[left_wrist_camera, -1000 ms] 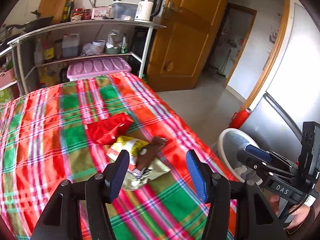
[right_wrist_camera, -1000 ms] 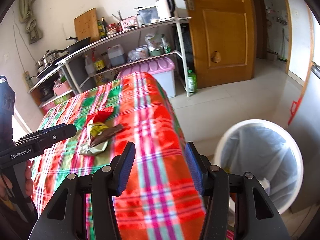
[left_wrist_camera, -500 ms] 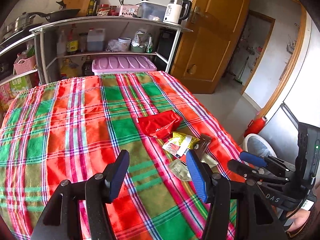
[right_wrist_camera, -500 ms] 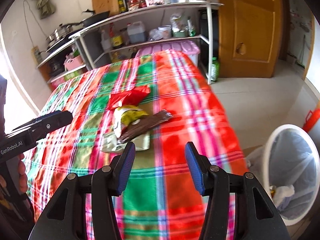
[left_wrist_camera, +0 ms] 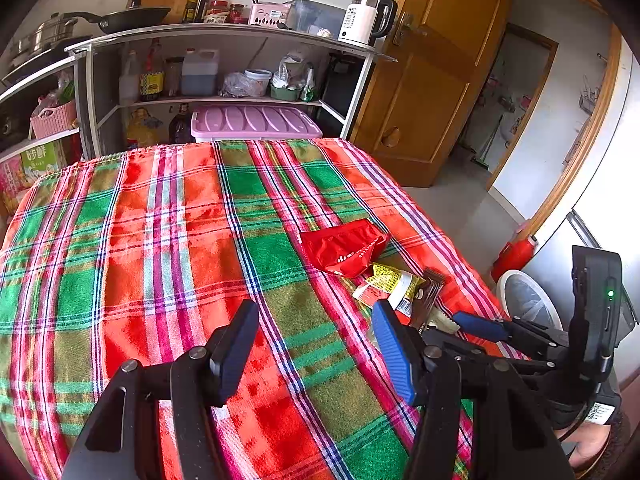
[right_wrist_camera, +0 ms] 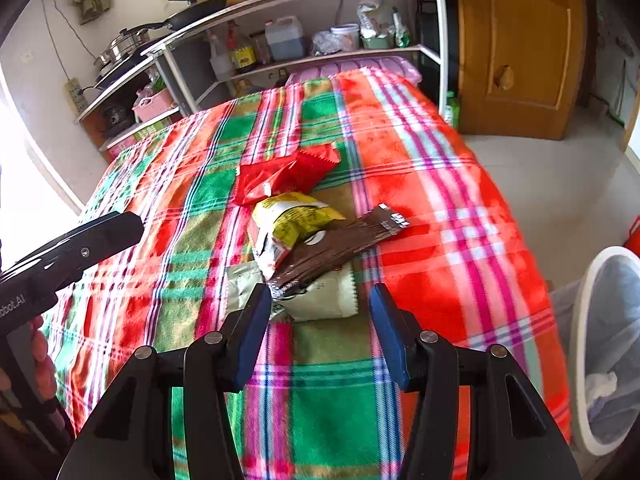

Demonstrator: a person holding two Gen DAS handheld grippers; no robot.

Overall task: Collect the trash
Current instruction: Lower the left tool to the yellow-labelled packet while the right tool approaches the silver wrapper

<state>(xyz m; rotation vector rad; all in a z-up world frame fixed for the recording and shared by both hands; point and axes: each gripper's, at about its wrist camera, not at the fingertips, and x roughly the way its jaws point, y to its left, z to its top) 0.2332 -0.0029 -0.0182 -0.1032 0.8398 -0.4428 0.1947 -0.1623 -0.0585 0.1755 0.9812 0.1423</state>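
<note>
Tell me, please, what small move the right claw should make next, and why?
Probably ease the right claw forward and down onto the pale wrapper: its jaws stand open and empty just short of it, the nearest piece in the pile.

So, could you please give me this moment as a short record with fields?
surface: plaid tablecloth
trash: red wrapper, yellow packet, brown wrapper and pale packet, overlapping in one pile
bin: white-rimmed bin with liner, on the floor beside the table
right claw: open, jaws just narrowed, nothing gripped, nearest the pale packet
left claw: open, empty, over bare cloth
</note>
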